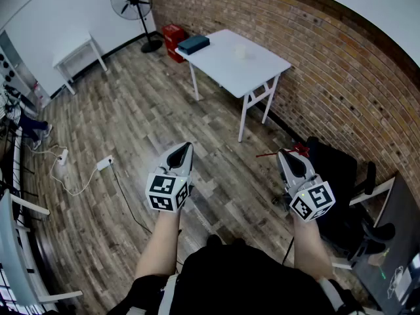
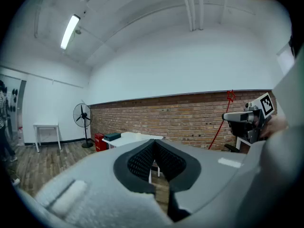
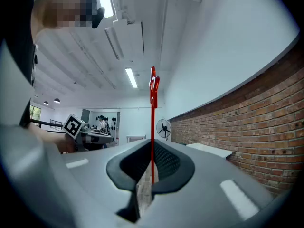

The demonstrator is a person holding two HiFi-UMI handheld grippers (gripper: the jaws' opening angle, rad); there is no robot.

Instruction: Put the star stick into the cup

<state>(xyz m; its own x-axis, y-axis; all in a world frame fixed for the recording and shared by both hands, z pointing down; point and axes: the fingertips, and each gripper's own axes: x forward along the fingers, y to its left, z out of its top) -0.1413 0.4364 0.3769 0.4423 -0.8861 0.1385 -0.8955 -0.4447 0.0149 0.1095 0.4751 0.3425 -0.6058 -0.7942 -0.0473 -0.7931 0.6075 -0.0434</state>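
Observation:
The star stick [image 3: 152, 122] is a thin red rod with a red star at its end. My right gripper [image 3: 152, 145] is shut on its lower part, and the star stands high above the jaws. From the head view the stick [image 1: 268, 154] pokes left from the right gripper [image 1: 284, 153], over the wooden floor. A small pale cup [image 1: 241, 51] stands on the white table [image 1: 252, 71] by the brick wall, well ahead of both grippers. My left gripper [image 1: 186, 147] is shut and holds nothing; its view shows the right gripper [image 2: 243, 118] with the stick [image 2: 221, 122].
A dark teal box [image 1: 194, 43] lies on the table's far end, with red boxes [image 1: 174, 37] and a standing fan [image 1: 135, 5] behind it. A black office chair [image 1: 344, 182] is close on my right. A power strip [image 1: 105, 163] and cables lie on the floor at left.

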